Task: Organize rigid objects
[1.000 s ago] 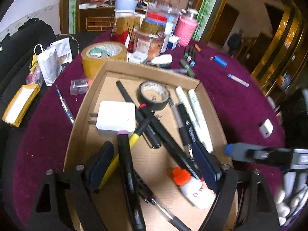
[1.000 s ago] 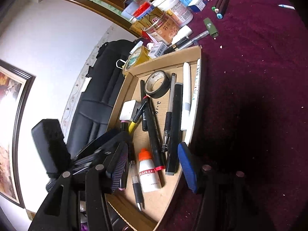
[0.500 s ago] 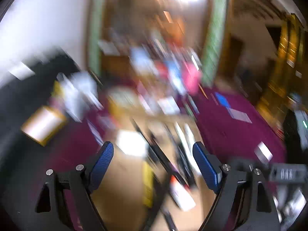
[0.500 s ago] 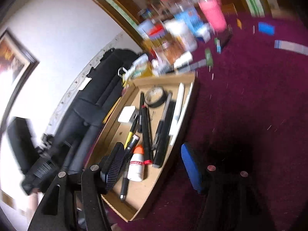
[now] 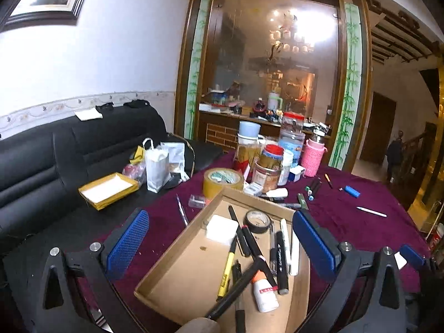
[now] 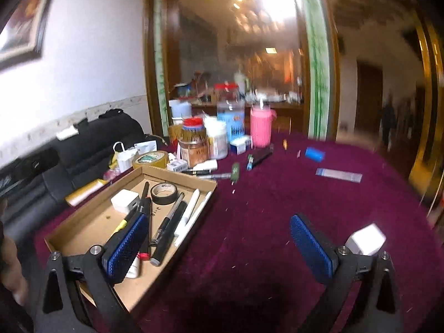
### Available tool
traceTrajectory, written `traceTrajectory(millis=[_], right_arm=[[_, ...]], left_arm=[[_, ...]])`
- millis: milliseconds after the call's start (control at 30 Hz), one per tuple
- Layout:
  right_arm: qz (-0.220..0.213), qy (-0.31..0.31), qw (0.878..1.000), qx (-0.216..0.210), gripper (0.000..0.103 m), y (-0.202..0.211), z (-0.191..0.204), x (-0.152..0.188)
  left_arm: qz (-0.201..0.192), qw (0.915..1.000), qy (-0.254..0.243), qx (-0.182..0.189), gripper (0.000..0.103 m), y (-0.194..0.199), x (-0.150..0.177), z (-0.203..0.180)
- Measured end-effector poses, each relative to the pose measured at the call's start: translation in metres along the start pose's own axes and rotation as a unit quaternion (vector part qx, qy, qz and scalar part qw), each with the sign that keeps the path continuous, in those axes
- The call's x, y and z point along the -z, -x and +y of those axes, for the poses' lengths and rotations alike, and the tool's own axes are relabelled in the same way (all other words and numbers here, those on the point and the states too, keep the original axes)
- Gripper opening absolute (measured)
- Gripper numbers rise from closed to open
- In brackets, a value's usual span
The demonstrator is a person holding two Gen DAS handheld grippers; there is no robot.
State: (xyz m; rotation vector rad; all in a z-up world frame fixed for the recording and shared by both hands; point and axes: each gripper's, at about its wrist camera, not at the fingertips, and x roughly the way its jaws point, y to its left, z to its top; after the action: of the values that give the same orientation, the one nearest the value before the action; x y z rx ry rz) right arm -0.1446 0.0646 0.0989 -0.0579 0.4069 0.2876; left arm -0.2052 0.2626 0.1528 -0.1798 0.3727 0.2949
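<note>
A shallow cardboard tray (image 5: 177, 252) lies on the purple tablecloth; it also shows in the right wrist view (image 6: 91, 216). It holds a white charger (image 5: 222, 229), a black tape roll (image 5: 258, 221), a glue bottle (image 5: 265, 295) and several pens and markers. My left gripper (image 5: 220, 245) is open and empty above the tray. My right gripper (image 6: 219, 245) is open and empty, its left pad over the tray's right side. A white cube (image 6: 366, 238), a blue lighter (image 6: 315, 154), a flat strip (image 6: 338, 174) and markers (image 6: 258, 156) lie loose on the cloth.
Jars, a pink bottle (image 5: 312, 155) and a brown tape roll (image 5: 223, 181) crowd the table's far side. A black sofa (image 5: 55, 161) with bags and a yellow box (image 5: 108, 190) stands at the left. A loose pen (image 5: 370, 211) lies at the right.
Both grippers have lifted and tilted up, so the room and far table now show. The black pen that lay between the left fingers now lies in the tray.
</note>
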Motion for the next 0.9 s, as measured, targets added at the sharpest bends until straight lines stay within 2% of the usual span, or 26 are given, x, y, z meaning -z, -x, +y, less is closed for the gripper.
traceTrajectory(millis=[67,200,600,900], right_arm=[[0.009,0.026,1.000,-0.001,0.103,0.000,0.011,0.001],[0.041,0.061,0.997,-0.010,0.103,-0.006,0.027,0.009],[0.063,0.083,0.994,-0.017,0.103,-0.009,0.042,0.017],[0.075,0.087,0.993,-0.018,0.103,-0.015,0.047,0.020]], left_arm=[[0.021,0.9998,0.001,-0.001,0.103,-0.004,0.001,-0.001],[0.051,0.9978,-0.007,-0.043,0.103,-0.011,0.008,-0.003],[0.099,0.9935,0.006,-0.056,0.103,-0.026,0.020,0.008],[0.115,0.9918,0.002,-0.055,0.103,-0.032,0.026,0.007]])
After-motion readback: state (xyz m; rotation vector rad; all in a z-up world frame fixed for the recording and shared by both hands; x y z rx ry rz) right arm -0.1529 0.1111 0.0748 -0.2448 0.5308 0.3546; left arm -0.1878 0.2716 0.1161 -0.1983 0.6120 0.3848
